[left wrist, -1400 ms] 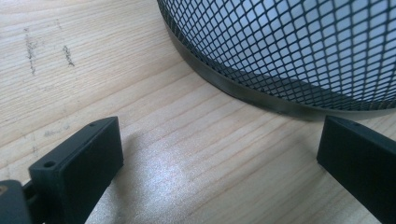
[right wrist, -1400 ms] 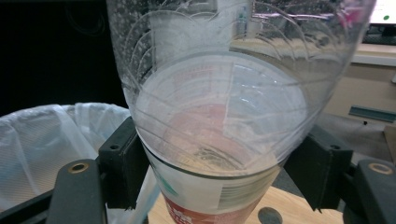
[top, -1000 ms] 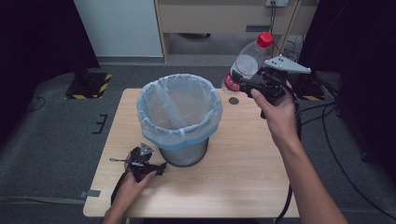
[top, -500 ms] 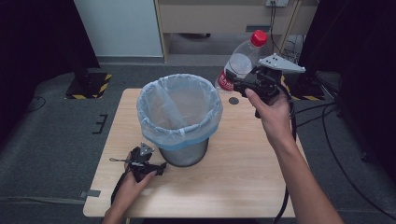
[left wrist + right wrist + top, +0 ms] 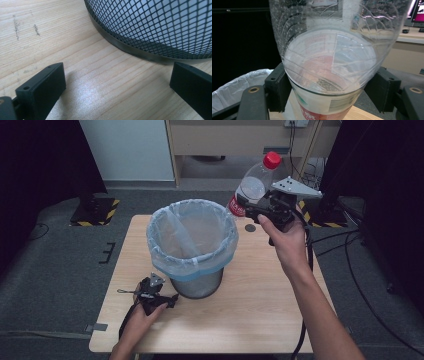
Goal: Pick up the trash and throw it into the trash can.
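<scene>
A clear plastic bottle (image 5: 252, 187) with a red cap and red label hangs in the air at the bin's right rim, and my right gripper (image 5: 250, 209) is shut on its body. In the right gripper view the bottle (image 5: 329, 62) sits squeezed between the two black jaws. A black mesh bin (image 5: 192, 245) lined with a pale plastic bag stands in the middle of the table. My left gripper (image 5: 170, 300) rests low at the bin's front left, open, with bare wood between its fingers (image 5: 42, 87) and the bin's mesh wall (image 5: 155, 27) just ahead.
The wooden table (image 5: 260, 310) has free room to the right of and in front of the bin. A small dark round mark (image 5: 250, 227) lies on the table under the bottle. Cables trail over the floor at the right.
My right gripper has carried the bottle to the left, from beyond the table's right back toward the bin's rim. The left gripper has stayed put.
</scene>
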{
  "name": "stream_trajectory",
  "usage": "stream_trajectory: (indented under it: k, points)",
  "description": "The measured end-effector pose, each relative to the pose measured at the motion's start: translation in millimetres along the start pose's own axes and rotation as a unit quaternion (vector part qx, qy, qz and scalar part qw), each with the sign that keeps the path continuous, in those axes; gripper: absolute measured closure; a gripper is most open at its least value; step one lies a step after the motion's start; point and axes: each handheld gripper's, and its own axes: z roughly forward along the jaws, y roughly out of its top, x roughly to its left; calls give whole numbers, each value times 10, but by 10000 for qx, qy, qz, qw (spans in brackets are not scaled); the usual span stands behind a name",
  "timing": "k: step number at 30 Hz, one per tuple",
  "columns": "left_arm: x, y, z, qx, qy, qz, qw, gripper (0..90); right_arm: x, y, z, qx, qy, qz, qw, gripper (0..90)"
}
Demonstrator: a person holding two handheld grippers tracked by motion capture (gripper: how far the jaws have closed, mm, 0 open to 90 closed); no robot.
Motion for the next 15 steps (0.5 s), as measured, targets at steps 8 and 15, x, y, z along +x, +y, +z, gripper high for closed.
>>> stream_trajectory:
  k: [8, 15]
  points:
    - [0, 0, 0, 0, 1, 2, 10000, 0, -8, 2, -15, -30, 6, 11, 10000, 282]
    - [0, 0, 0, 0, 1, 2, 10000, 0, 20, 23, -16, -94, 49, 28, 9999, 282]
